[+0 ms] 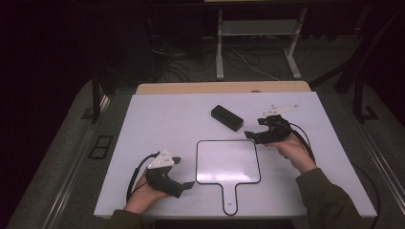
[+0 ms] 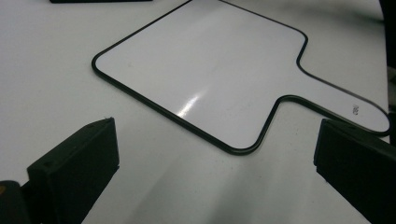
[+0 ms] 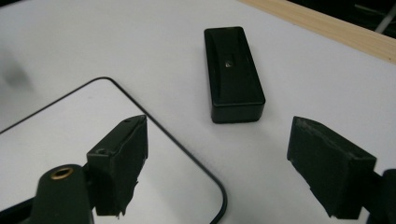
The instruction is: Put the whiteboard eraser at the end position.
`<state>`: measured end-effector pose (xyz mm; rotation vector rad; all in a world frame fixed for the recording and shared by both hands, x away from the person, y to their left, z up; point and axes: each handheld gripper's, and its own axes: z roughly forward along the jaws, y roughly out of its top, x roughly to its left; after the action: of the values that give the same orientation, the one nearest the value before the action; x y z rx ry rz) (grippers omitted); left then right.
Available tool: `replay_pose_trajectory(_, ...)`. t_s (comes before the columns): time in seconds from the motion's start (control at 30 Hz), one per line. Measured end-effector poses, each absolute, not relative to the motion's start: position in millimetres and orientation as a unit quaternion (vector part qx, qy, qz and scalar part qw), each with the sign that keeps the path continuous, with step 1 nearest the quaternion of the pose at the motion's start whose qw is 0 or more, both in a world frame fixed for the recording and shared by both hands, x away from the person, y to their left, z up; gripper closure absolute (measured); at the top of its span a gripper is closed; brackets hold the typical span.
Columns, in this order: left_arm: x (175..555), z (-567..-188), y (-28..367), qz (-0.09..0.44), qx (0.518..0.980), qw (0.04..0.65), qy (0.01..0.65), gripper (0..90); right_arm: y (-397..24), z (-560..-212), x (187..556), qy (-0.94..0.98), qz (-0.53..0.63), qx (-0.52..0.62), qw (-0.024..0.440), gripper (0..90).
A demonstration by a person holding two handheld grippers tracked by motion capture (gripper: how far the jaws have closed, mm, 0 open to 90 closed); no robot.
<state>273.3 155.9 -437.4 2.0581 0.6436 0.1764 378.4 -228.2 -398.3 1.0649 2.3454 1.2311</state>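
The black block [image 1: 227, 118] lies flat on the white desk [image 1: 157, 119], near the far middle, just beyond the upper right corner of the paddle-shaped whiteboard [image 1: 228, 161] and apart from it. It looks like an eraser for that board, though that is a guess. The right gripper [image 1: 250, 135] is over the desk beside the board's upper right corner, its fingers [image 3: 119, 161] apart with nothing between them; in the right gripper view the block [image 3: 233, 74] sits straight ahead, in line with the gap, so the step in hand reads as an approach to pick it up. The left gripper [image 1: 184, 172] rests low near the board's lower left side, its fingers [image 2: 77, 165] wide apart and empty, aimed toward the board's handle [image 2: 348, 102].

Next, the right gripper needs to travel forward until the block lies between the fingers, probably across its narrow width, lower to desk level, then close squarely so the block does not skid on the smooth surface.
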Motion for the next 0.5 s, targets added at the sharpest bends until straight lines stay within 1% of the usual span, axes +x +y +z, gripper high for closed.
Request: replay_pose_trajectory(0.5,271.8,-436.7,155.1,0.075,0.840,0.469,0.261,0.0,-257.0,-410.6,325.3,0.799,0.447,0.373,0.152,17.4)
